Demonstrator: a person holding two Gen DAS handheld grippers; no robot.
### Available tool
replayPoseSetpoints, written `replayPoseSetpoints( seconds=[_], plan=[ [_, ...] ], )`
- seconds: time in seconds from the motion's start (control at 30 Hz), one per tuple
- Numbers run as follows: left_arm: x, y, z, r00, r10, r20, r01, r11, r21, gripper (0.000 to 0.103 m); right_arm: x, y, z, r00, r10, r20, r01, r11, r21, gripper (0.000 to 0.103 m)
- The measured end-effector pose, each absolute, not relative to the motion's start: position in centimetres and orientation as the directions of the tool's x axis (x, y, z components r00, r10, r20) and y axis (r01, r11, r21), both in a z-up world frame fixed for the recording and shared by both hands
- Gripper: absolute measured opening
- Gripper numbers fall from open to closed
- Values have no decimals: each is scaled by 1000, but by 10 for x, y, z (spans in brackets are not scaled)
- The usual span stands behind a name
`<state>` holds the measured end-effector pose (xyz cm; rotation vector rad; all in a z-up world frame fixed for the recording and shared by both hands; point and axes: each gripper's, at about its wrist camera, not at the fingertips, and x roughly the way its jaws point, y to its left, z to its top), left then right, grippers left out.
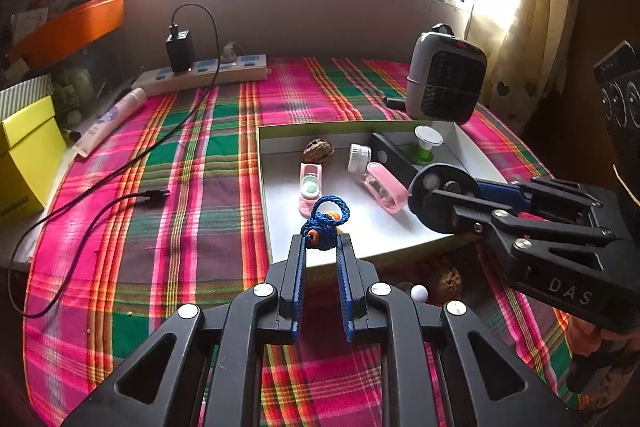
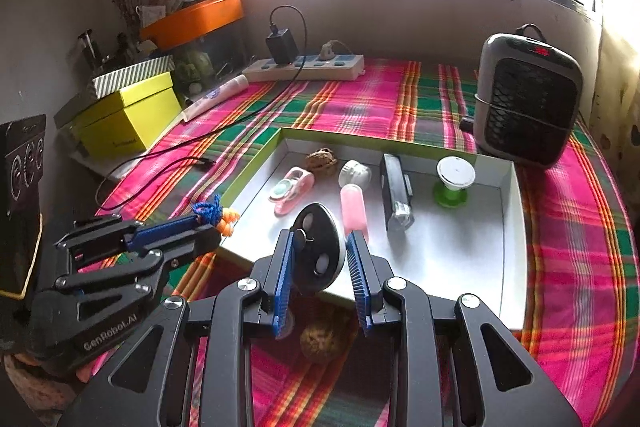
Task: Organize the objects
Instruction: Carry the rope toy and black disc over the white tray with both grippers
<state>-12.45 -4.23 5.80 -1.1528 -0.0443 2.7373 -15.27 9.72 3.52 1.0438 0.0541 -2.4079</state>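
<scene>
A shallow white tray (image 1: 360, 235) with a green rim (image 2: 256, 163) lies on the plaid cloth. It holds a walnut (image 1: 319, 149), a pink case (image 1: 310, 187), a white cap (image 1: 359, 157), a pink bottle (image 1: 386, 187), a black box (image 2: 394, 193) and a green spool (image 2: 452, 183). My left gripper (image 1: 323, 239) is shut on a blue braided cord with orange beads (image 1: 326, 215) over the tray's near edge. My right gripper (image 2: 320, 243) is shut on a black disc (image 2: 318, 253) above the tray's near edge; both also show in each other's view (image 1: 440, 199) (image 2: 216, 217).
A grey heater (image 1: 444, 79) stands behind the tray. A power strip with a charger (image 1: 208, 69) and a black cable (image 1: 152, 195) lie at the back left. A yellow box (image 2: 128, 115) is on the left. A second walnut (image 2: 322, 341) and a white ball (image 1: 419, 293) lie before the tray.
</scene>
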Motion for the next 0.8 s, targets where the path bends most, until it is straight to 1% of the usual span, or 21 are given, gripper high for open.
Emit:
replayPoseSetpoints(
  seconds=[0.8],
  plan=[
    [-151, -38, 39, -654, 164, -739, -144, -985, -91, 14, -198, 77, 17, -497, -447, -744, 509, -844, 167, 28]
  ],
)
